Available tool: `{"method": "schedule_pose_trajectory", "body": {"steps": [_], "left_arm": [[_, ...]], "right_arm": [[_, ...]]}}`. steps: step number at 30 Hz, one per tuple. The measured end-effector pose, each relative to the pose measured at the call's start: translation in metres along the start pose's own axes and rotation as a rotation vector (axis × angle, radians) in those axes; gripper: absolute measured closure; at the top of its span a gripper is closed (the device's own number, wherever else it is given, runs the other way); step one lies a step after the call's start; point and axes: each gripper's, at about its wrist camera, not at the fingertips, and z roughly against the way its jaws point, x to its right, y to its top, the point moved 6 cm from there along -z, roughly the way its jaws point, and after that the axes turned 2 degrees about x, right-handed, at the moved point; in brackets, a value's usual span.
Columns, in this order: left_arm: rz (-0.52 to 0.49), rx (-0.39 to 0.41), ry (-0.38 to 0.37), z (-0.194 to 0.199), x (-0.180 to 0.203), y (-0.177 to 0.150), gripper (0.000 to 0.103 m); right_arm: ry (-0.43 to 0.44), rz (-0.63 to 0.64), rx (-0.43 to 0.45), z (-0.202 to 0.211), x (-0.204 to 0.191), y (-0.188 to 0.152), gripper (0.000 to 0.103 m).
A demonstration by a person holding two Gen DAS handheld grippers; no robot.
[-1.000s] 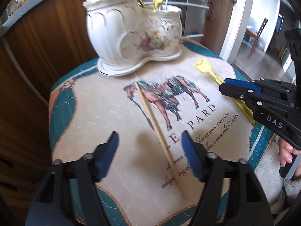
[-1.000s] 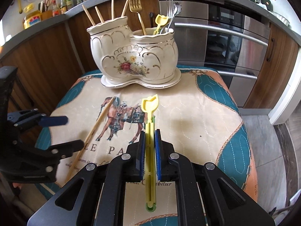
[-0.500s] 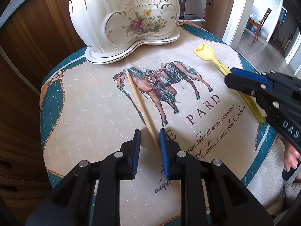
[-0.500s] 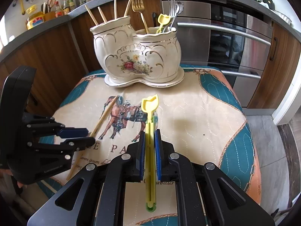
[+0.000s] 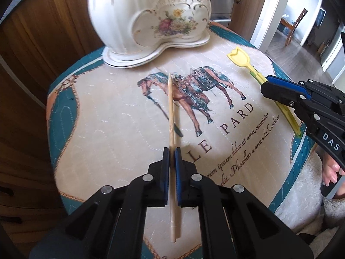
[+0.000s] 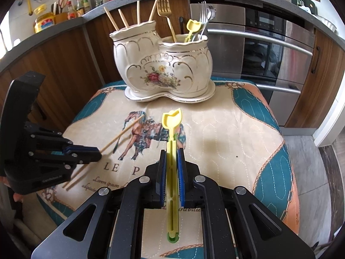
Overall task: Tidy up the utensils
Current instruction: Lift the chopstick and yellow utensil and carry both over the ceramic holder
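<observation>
My left gripper point(image 5: 172, 152) is shut on a wooden chopstick point(image 5: 171, 110) and holds it just above the horse-print cloth; its shadow lies beside it. It also shows in the right wrist view point(image 6: 98, 153) with the chopstick point(image 6: 127, 129). My right gripper point(image 6: 172, 152) is shut on a yellow plastic utensil point(image 6: 171, 122), lifted off the cloth; it also shows in the left wrist view point(image 5: 264, 84) with the utensil point(image 5: 241, 59). The white floral double-pot holder point(image 6: 166, 71) stands at the far edge: chopsticks point(image 6: 120, 17) in its left pot, forks point(image 6: 165, 8) in its right.
The quilted cloth point(image 6: 226, 129) covers a small table with drops on all sides. Wooden cabinets point(image 5: 38, 32) stand close on the left, an oven point(image 6: 265, 43) behind. A counter with bottles point(image 6: 71, 6) runs along the back.
My left gripper went from wide open to shut on the chopstick and lifted it, turning it in line with the fingers. My right gripper raised the yellow utensil slightly.
</observation>
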Motion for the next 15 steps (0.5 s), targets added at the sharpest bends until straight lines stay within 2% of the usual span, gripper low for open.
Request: {"method": "schedule_pose_trajectory", "body": {"steps": [3,6,11,15], "left_arm": [[-0.004,0.057,-0.010,0.012,-0.001,-0.001,0.098],[-0.022,0.160,-0.030,0.034,-0.001,-0.001,0.098],[-0.044,0.350,-0.037,0.075,-0.001,0.017,0.098],[-0.010,0.456,-0.043,0.098,-0.012,0.036,0.098]], "right_arm": [[0.005,-0.010,-0.004,-0.003,0.001,-0.002,0.092],[0.024,-0.027,0.025,0.001,0.001,0.002,0.092],[0.033,-0.029,0.127,0.022,0.004,0.025,0.092],[0.036,-0.039,0.205,0.035,0.009,0.049,0.092]]}}
